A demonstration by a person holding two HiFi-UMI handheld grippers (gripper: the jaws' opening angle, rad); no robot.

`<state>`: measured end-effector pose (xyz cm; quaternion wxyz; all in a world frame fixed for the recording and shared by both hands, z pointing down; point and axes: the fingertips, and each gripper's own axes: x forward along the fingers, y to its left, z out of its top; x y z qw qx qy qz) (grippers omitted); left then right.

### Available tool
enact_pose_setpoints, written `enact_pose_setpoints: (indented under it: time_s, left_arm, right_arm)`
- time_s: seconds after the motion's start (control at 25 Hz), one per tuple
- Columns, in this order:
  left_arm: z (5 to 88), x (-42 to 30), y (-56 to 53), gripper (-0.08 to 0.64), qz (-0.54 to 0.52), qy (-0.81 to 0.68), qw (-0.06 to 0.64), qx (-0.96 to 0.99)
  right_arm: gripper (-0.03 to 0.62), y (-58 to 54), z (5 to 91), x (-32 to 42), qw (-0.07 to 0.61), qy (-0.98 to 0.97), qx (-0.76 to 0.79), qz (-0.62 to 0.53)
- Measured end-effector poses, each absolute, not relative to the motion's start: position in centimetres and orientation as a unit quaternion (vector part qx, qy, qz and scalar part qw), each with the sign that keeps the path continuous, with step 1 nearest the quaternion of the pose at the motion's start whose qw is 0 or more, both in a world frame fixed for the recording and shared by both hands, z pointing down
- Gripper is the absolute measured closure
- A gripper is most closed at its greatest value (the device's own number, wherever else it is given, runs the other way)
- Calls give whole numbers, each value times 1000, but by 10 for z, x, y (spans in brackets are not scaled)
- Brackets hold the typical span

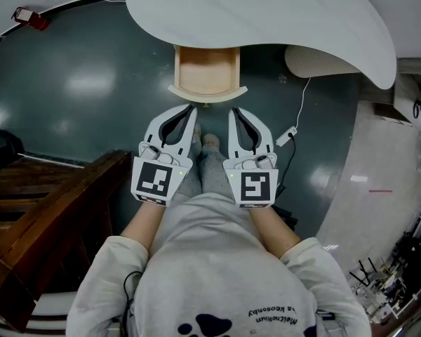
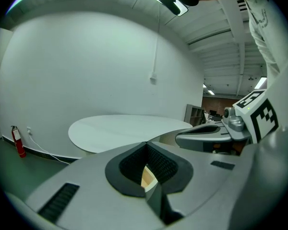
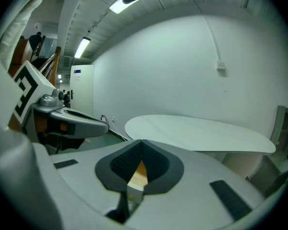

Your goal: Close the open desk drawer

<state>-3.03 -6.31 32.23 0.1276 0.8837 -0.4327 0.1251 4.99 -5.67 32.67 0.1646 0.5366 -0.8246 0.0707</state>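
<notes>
Grey sweatshirt sleeves [image 1: 112,269] fill the foreground as a person stands over the open drawer [image 1: 206,72]. It juts from under the near edge of the white surface [image 1: 281,20], showing a bare, pale wooden interior, and its curved front panel [image 1: 207,93] faces the person. The task looks barely begun: the drawer is pulled well out and nothing presses on it yet. The whole push home appears to remain.

Left tongs [image 1: 192,111] and right tongs [image 1: 233,112] hover side by side just short of the front panel, pointing toward it. Each pair has its jaws brought together at the tips and grips nothing. Each gripper view shows only a sliver of the drawer's wood through the gap behind the closed tips. Whether either tip touches the panel cannot be told, though from the head view both appear slightly apart from it.

Below and between the tongs, the person's feet [image 1: 205,142] stand on the dark green floor [image 1: 77,83], close to the drawer front. Nothing lies between tongs and panel, so the path for a push looks open.

A white cable [image 1: 299,107] trails down to the right of the drawer, ending in a plug near the right tongs but off the line of travel. Dark wooden furniture [image 1: 42,209] stands at the left, well apart, and a red fire extinguisher [image 1: 29,18] sits by the far wall.
</notes>
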Motion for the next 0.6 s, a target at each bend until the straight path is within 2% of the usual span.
enact_pose_setpoints:
  time_s: [0.6]
  left_arm:
    - [414, -32, -62, 551, 174, -403, 139, 888]
  right_arm:
    - [575, -66, 412, 39, 204, -815, 532, 103]
